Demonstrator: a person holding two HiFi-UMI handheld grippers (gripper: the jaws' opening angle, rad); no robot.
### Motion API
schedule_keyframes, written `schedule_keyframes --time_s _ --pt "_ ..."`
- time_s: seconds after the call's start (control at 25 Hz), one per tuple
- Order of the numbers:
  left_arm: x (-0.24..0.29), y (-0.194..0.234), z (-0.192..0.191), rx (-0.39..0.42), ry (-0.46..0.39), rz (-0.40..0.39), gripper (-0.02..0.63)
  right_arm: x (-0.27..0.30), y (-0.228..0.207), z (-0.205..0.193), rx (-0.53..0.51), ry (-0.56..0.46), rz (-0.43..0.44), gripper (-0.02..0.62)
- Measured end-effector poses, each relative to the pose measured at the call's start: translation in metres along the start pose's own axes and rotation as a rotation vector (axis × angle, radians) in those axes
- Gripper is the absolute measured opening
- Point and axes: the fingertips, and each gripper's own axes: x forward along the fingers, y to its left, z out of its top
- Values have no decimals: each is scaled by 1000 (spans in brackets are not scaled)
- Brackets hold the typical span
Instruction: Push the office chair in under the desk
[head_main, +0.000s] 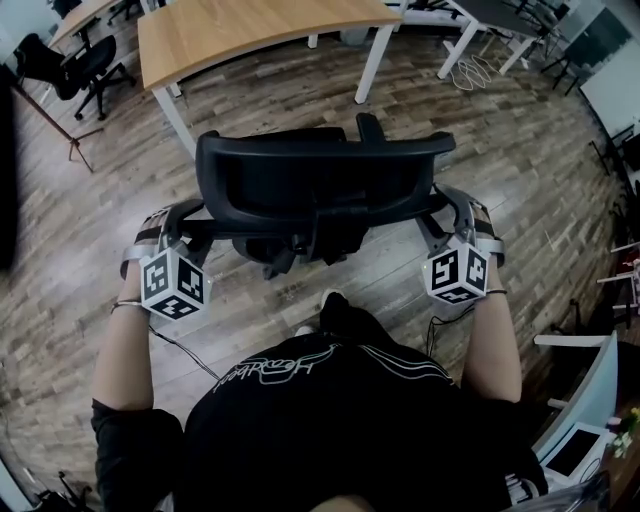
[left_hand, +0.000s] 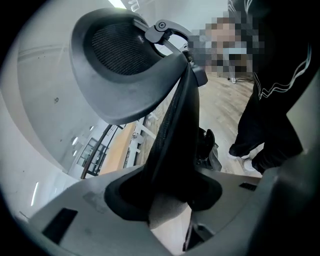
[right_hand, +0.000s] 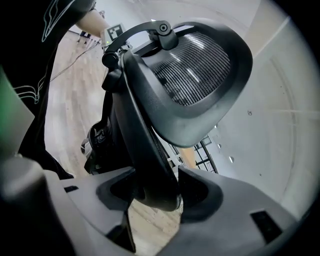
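Your left gripper (head_main: 185, 222), at the left of the head view, has its jaws partly closed and clamped on one side edge of the office chair (head_main: 320, 180) backrest. Your right gripper (head_main: 455, 210) clamps the opposite edge. The chair stands mid-frame, back toward you, short of the desk (head_main: 250, 35) at the top.

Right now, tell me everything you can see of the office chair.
The office chair is black, with a mesh headrest in a curved plastic frame on a hinged bracket above a mesh backrest. It stands upright on the wood-plank floor, facing the wooden desk with white legs but short of it, not yet pushed under. The left gripper and right gripper are each shut on a side edge of the backrest. The seat and base are mostly hidden from above.
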Motion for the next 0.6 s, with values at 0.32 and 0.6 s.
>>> schedule_keyframes --time_s 0.32,0.6 --pt "25 25 -3 -16 52 24 172 34 -22 3 -5 -48 15 268" --pt "58 54 -3 -46 102 48 172 81 -50 2 -23 -93 37 268"
